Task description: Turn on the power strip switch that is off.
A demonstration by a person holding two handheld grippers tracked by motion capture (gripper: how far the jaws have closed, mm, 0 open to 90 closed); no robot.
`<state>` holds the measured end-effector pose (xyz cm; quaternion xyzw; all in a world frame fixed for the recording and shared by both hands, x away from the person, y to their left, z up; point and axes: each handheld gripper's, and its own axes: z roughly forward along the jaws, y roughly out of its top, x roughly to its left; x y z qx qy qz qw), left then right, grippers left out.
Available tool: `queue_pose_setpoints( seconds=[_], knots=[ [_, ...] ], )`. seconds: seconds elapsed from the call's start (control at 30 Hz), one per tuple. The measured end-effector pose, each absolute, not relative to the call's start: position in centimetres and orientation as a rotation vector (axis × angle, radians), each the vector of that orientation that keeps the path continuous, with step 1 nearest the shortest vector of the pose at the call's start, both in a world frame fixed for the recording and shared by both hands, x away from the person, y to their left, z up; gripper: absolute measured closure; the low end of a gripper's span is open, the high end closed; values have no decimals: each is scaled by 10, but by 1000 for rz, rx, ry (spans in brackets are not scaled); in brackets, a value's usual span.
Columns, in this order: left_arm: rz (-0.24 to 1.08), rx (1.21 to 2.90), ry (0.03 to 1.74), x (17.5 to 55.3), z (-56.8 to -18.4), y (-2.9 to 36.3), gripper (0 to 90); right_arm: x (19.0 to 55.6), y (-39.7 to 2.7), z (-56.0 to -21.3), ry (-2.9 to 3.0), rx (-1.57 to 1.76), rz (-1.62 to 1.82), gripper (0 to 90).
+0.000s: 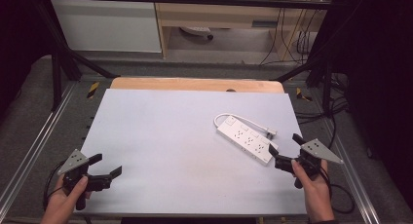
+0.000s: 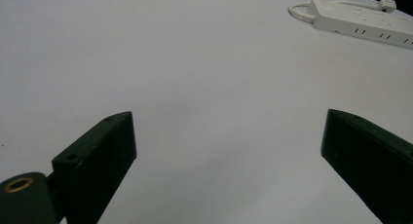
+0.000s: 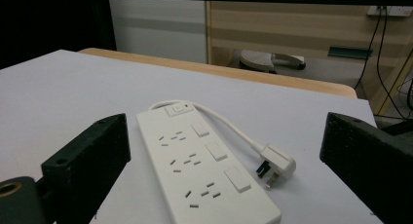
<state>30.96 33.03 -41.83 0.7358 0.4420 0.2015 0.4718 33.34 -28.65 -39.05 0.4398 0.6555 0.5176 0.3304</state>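
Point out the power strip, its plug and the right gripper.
power strip [image 3: 204, 177]: right gripper view, middle of its white top face.
plug [image 3: 277, 168]: right gripper view, its white body.
right gripper [image 1: 287, 148]: high view, midway between its open jaws.

No legible text, label or number on anything here

The white table [image 1: 170, 136] is evenly lit from above, with only soft, faint shadows. Surroundings toward nine and three o'clock are sunk in darkness. In both gripper views the near jaws are rendered blurred and underexposed.
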Motion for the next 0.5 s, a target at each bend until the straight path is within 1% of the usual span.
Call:
queue_pose_setpoints(
  seconds=[0.5],
  knots=[
    [490, 1794, 1082, 310, -418, 330, 60, 319, -283, -420, 1790, 1184, 1327, 44]
  ],
)
